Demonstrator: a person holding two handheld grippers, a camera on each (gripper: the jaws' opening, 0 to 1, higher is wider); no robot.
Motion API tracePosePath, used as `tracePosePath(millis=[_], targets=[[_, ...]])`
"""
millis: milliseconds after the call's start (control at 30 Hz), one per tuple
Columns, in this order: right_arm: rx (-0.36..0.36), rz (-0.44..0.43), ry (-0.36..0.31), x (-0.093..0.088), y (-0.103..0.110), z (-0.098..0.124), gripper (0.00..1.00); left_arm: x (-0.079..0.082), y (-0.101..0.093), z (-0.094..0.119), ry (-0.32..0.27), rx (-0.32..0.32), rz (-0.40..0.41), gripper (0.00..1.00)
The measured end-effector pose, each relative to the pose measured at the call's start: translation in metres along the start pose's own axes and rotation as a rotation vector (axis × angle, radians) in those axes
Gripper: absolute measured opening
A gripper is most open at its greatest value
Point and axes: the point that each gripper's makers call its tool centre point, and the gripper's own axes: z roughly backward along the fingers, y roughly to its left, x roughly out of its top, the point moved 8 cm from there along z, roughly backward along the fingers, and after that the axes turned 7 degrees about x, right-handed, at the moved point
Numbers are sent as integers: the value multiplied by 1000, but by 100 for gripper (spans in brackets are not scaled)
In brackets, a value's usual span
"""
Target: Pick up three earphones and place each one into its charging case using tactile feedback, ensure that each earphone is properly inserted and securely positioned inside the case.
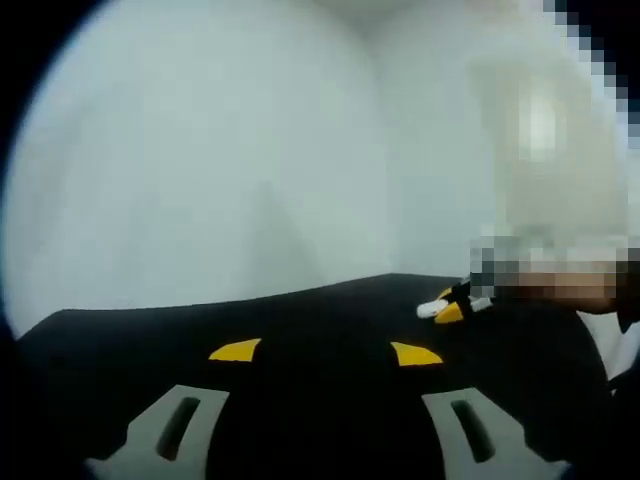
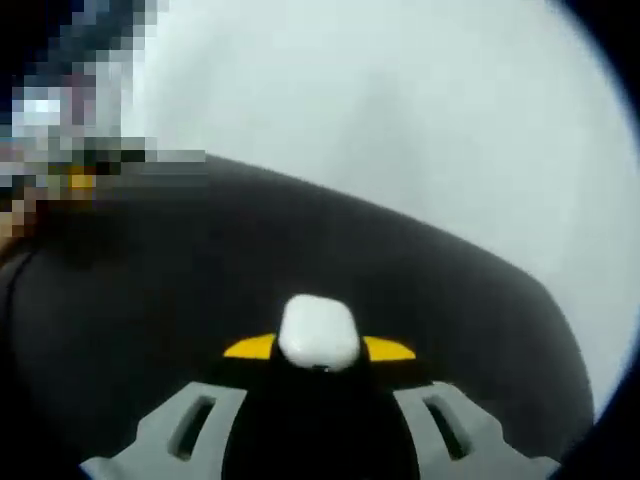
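My right gripper (image 2: 320,350) is shut on a small white rounded charging case (image 2: 318,330), which sits between its yellow-tipped jaws above the black tabletop (image 2: 300,250). In the left gripper view the same right gripper (image 1: 455,305) comes in from the right over the far edge of the table, with the white case (image 1: 432,309) at its tips. My left gripper (image 1: 325,352) is open, its yellow tips wide apart over the black tabletop (image 1: 320,320) with nothing between them. Whether the case lid is open is not clear.
A plain white wall (image 1: 220,150) rises behind the black table in both views. The table's far edge (image 2: 400,220) runs across the middle of the right gripper view. A yellow tip of the left gripper (image 2: 78,180) peeks in at the upper left.
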Motion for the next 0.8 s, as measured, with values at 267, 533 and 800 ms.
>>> tracePosePath(millis=[267, 533, 800], targets=[[308, -131, -499, 35, 59, 42, 31, -3, -3, 2, 8, -1, -17, 44], [525, -209, -444, 16, 112, 44, 31, 6, -27, 23, 17, -44, 68, 40], [516, -250, -488, 6, 115, 50, 31, -4, -41, 53, 57, -26, 88, 40]])
